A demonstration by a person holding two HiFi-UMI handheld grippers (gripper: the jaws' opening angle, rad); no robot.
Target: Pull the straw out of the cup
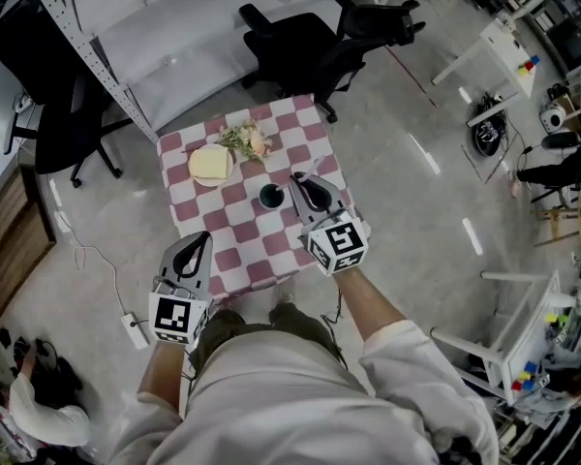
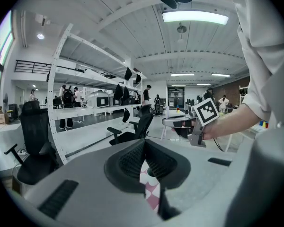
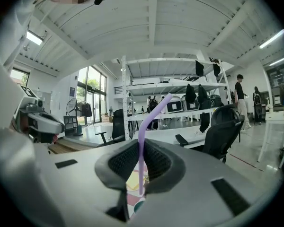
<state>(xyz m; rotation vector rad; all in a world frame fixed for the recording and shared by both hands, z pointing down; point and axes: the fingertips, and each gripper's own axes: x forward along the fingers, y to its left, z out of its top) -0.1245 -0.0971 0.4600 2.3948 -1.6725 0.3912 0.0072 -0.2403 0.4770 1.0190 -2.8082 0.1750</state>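
Observation:
A small table with a red-and-white checked cloth (image 1: 234, 229) carries a dark cup (image 1: 271, 197). My right gripper (image 1: 298, 180) hovers just right of the cup, above it. In the right gripper view the right gripper (image 3: 142, 145) is shut on a purple bendy straw (image 3: 141, 126), which stands upright with its bent top leaning right. The straw's lower end hangs free above the cup's rim (image 3: 138, 206). My left gripper (image 1: 201, 238) is over the table's near left edge, jaws together and holding nothing. In the left gripper view, cloth shows below the left gripper (image 2: 144, 145).
A plate with a yellow item (image 1: 211, 163) and a small bunch of flowers (image 1: 247, 141) sit at the table's far side. Black office chairs (image 1: 300, 46) and a white shelving rack (image 1: 87, 46) stand beyond. A power strip (image 1: 136, 329) lies on the floor at the left.

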